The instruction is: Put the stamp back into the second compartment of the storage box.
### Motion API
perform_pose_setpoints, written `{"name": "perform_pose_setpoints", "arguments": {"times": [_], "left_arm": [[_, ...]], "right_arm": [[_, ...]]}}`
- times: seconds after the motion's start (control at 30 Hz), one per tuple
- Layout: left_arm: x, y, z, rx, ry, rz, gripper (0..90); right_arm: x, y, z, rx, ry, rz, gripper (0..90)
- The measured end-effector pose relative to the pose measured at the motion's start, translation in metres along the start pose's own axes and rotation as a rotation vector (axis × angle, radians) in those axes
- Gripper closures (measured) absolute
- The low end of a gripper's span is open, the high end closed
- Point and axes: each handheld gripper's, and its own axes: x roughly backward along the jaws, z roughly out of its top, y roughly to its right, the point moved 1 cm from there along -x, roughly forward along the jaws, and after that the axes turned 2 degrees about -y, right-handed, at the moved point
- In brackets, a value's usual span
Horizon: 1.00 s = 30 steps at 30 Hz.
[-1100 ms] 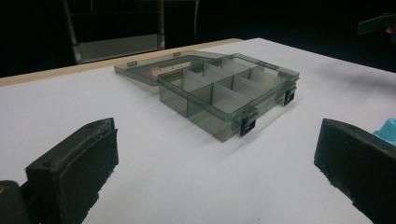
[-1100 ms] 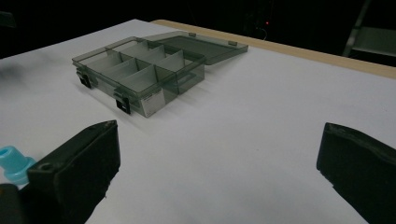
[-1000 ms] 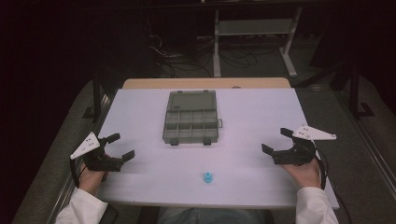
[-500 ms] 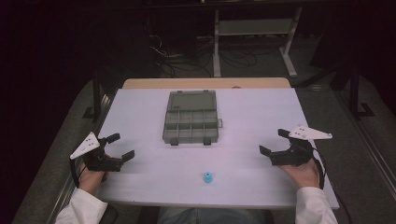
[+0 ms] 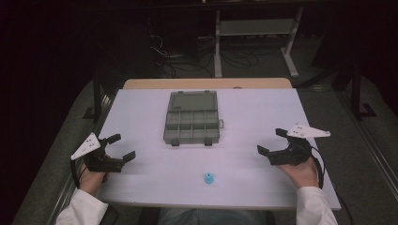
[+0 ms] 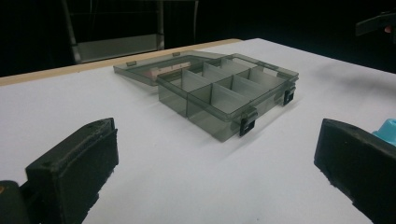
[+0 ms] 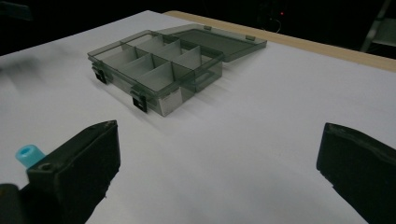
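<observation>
Table carries a smoky compartment box at its middle, lid laid open toward the far side and every visible cell empty, so nothing seems sorted yet. The left gripper and right gripper rest near the left and right edges, jaws spread wide, holding nothing. The small blue piece stands untouched at the near edge between them, apparently awaiting pickup.

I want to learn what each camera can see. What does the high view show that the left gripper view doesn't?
High view alone: both hands, the left gripper and right gripper whole, both open, the sleeves, and the floor past the table. Left gripper view alone: the box's inner dividers from the side and its front latches close up. Both: the open grey box with its lid laid flat behind it, the small blue thing, and the white table.
</observation>
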Motion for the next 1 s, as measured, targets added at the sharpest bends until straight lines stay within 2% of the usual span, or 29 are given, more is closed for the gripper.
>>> {"name": "perform_pose_setpoints", "arguments": {"times": [0.13, 0.3, 1.0], "left_arm": [[-0.001, 0.001, 0.000, 0.009, 0.004, 0.000, 0.0], [0.000, 0.000, 0.000, -0.001, -0.001, 0.000, 0.0], [0.001, 0.000, 0.000, -0.001, -0.007, 0.000, 0.0]], "right_arm": [[-0.002, -0.004, 0.005, 0.011, -0.005, 0.016, 0.0], [-0.005, -0.009, 0.011, 0.023, -0.002, 0.037, 0.0], [-0.022, -0.031, 0.022, 0.092, -0.068, 0.102, 0.0]]}}
